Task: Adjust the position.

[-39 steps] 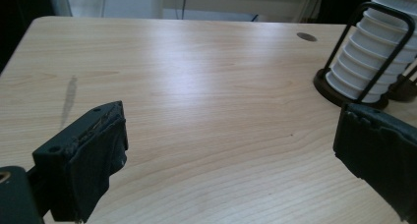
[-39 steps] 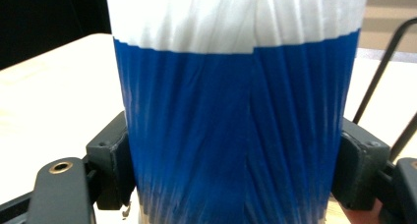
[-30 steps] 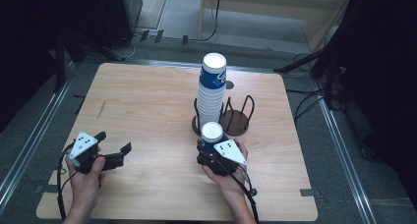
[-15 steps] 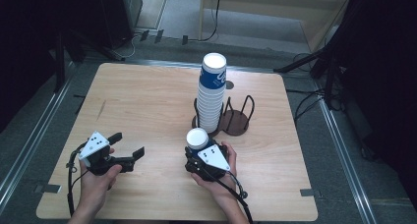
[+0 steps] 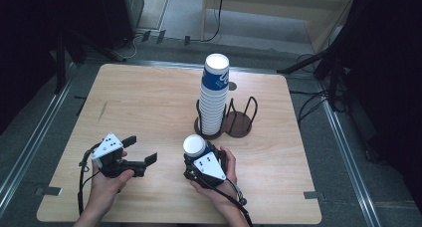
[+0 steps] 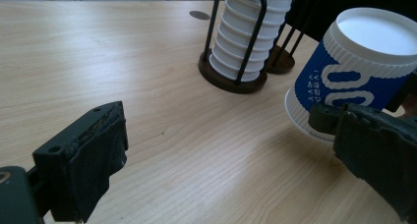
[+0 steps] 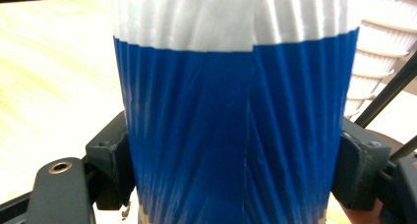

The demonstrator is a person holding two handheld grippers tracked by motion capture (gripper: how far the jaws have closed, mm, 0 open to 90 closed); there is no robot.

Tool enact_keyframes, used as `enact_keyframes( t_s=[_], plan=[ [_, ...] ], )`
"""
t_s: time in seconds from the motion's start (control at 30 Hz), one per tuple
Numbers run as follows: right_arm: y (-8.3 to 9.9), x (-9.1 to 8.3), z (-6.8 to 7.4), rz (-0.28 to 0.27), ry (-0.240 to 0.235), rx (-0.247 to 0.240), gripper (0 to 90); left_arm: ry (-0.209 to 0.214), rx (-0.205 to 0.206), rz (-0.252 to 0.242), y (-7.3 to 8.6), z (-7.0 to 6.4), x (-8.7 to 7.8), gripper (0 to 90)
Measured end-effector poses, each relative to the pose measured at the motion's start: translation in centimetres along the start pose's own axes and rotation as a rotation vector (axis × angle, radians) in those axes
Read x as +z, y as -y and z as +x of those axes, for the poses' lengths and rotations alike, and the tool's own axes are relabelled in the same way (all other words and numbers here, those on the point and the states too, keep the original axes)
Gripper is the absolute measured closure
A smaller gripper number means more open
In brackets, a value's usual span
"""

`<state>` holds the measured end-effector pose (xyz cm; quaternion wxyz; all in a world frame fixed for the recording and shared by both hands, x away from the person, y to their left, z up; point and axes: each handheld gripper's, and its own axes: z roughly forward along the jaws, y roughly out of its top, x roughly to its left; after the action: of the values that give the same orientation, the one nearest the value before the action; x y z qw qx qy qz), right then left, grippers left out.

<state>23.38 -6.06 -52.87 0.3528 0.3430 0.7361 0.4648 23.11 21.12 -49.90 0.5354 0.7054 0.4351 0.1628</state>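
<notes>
My right gripper (image 5: 195,163) is shut on a blue and white ribbed paper cup (image 5: 194,146) near the table's front middle. In the right gripper view the cup (image 7: 236,111) sits between both jaws of the right gripper (image 7: 233,165). My left gripper (image 5: 142,155) is open a short way to the cup's left. In the left gripper view the cup (image 6: 354,71) leans just past the right jaw of the left gripper (image 6: 216,120), with nothing between the jaws. A tall stack of matching cups (image 5: 213,100) stands in a black wire holder (image 5: 241,122).
The holder's right slot is vacant. The wooden table (image 5: 139,97) has bare surface to the left and far side. Metal rails and cables run along the floor past the table's edges (image 5: 328,117).
My right gripper has carried the cup away from the holder, toward the front and a little left. My left gripper has moved right, closer to the cup.
</notes>
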Motion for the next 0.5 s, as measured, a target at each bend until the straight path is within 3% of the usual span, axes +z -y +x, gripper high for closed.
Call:
enact_keyframes(
  t_s=[0.2,0.27,0.5],
  plan=[
    [0.1,-0.1,0.4,-0.009,-0.001,-0.014,20.0,0.023,0.008,0.022,0.2,-0.6,0.5,1.0],
    [0.1,0.0,0.6,-0.008,-0.006,-0.037,19.9,0.066,-0.044,0.013,-0.1,-0.6,0.5,1.0],
    [-0.4,-0.1,0.3,-0.023,0.002,-0.055,20.0,0.059,-0.030,0.022,-1.6,-1.2,0.7,1.0]
  ],
)
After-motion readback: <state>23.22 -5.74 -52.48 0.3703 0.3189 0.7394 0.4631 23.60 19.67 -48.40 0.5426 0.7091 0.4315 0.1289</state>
